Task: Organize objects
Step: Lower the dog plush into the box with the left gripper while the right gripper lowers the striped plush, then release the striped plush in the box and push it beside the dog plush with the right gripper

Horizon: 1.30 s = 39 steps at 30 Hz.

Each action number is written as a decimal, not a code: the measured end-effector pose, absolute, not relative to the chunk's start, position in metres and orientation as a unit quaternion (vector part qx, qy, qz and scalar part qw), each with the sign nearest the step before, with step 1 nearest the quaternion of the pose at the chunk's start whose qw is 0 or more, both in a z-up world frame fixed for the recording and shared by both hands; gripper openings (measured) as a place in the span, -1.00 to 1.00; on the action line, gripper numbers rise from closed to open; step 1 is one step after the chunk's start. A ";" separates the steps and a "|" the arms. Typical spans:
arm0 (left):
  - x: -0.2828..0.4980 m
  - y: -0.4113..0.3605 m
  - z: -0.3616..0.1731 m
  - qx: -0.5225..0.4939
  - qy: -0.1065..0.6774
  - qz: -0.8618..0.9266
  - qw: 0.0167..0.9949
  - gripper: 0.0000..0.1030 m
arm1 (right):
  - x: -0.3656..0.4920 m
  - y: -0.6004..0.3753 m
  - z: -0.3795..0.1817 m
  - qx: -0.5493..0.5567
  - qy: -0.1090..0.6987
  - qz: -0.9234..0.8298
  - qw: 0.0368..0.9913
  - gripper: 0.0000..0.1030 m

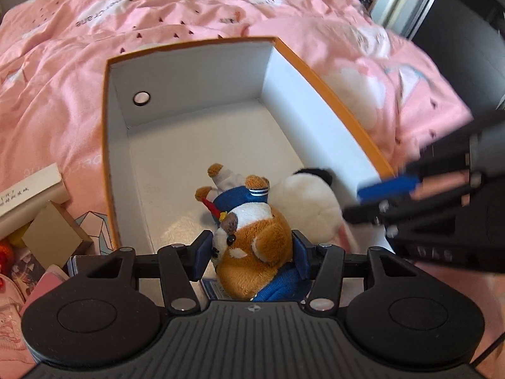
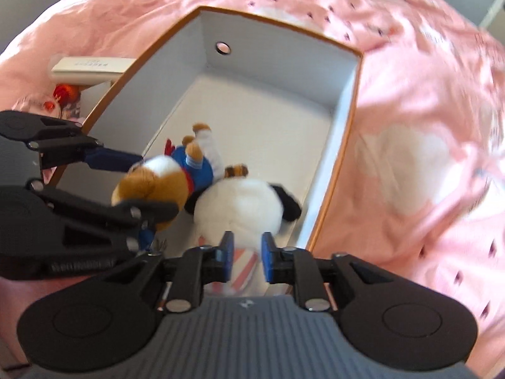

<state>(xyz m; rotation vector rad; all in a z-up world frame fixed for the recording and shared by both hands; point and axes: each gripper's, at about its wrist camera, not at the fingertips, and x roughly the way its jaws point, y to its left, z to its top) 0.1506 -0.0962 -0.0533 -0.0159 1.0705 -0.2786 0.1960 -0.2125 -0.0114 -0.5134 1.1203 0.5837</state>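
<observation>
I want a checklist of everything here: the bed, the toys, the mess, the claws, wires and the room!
Surface: pink quilt, rumpled.
Job's things: open box, white inside, orange rim; brown dog toy in blue outfit, head toward the camera, legs pointing into the box; white toy with black ears lying in the box beside it.
Clutter: small boxes and red bits left of the box.
Claws: left claw shut on the dog's head; right claw open around the white toy's striped end.
Cables: one thin dark cable at the corner.
Surroundings: dark furniture beyond the bed, blurred.
</observation>
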 end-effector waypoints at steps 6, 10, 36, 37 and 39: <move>0.160 -0.099 -0.069 -0.014 0.533 -0.135 0.835 0.22 | 0.211 -0.193 -0.022 -0.390 0.476 0.331 0.715 -0.41; 0.167 -0.091 -0.069 -0.028 0.552 -0.153 0.820 0.31 | 0.217 -0.187 -0.030 -0.474 0.447 0.380 0.657 -0.42; 0.182 -0.082 -0.081 -0.036 0.584 -0.218 0.781 0.04 | 0.251 -0.164 -0.064 -0.623 0.425 0.466 0.464 -0.83; 0.181 -0.082 -0.081 -0.034 0.582 -0.221 0.782 0.04 | 0.252 -0.165 -0.056 -0.616 0.426 0.466 0.471 -0.83; 0.178 -0.081 -0.081 -0.033 0.578 -0.228 0.783 0.02 | 0.254 -0.166 -0.040 -0.604 0.428 0.466 0.484 -0.84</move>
